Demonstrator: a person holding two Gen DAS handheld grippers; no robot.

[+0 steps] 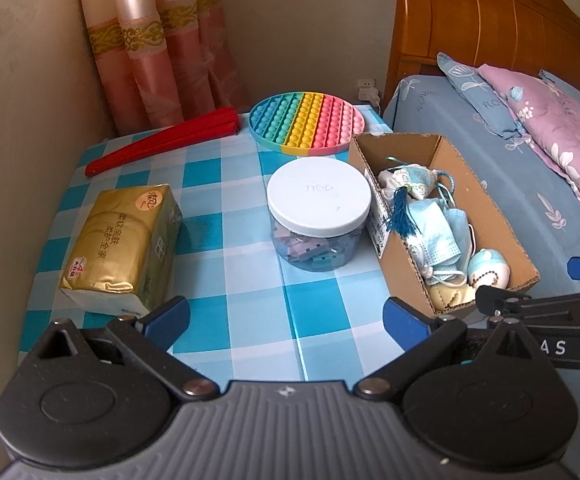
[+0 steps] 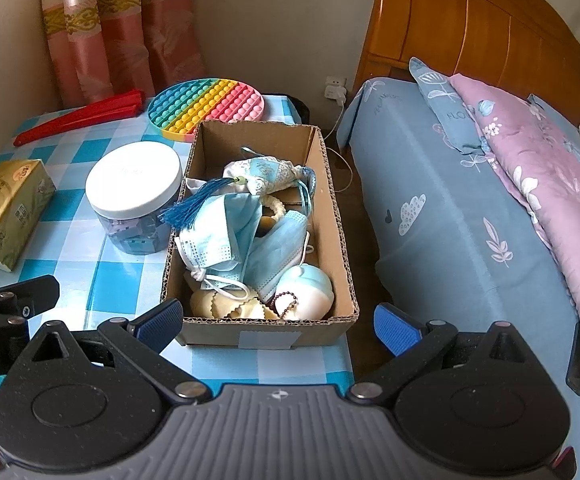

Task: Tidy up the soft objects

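Both grippers idle over the near edge of the table (image 1: 245, 280), nothing in either. Left gripper (image 1: 285, 320): fingers spread wide, released, empty, pointing at the middle of the table toward the jar (image 1: 318, 216). Right gripper (image 2: 277, 322): fingers also spread, released, empty, straddling the near end of the box (image 2: 338, 216) without touching it as far as the right wrist view shows.

Box is open cardboard, sitting along the table's right edge, long side running near to far, near end close to the near-right corner. Soft items are all inside it:
- sachet (image 2: 263, 174) with a blue tassel (image 2: 193, 208) at the far half, tassel draped toward the left wall
- masks (image 2: 229, 236), crumpled, in the middle, ear loops hanging toward the near end
- round white-and-blue plush (image 2: 310, 290) with a bead chain (image 2: 285, 302) at the near-right corner of the box
- beige padded piece (image 2: 217, 304) at the near-left corner, partly under the masks

Rest of the table, checked blue-white cloth:
- jar, white lid, just left of the box, close to its left wall; cannot tell if touching
- tissue pack (image 1: 123, 248), gold, near the left edge, well apart from the jar
- pop-it mat (image 1: 306, 124), round, rainbow, at the far edge, just behind the box's far end
- fan (image 1: 161, 140), red, folded, lying diagonally at the far-left corner

Bed (image 2: 470, 200) is right of the table, with a gap between.
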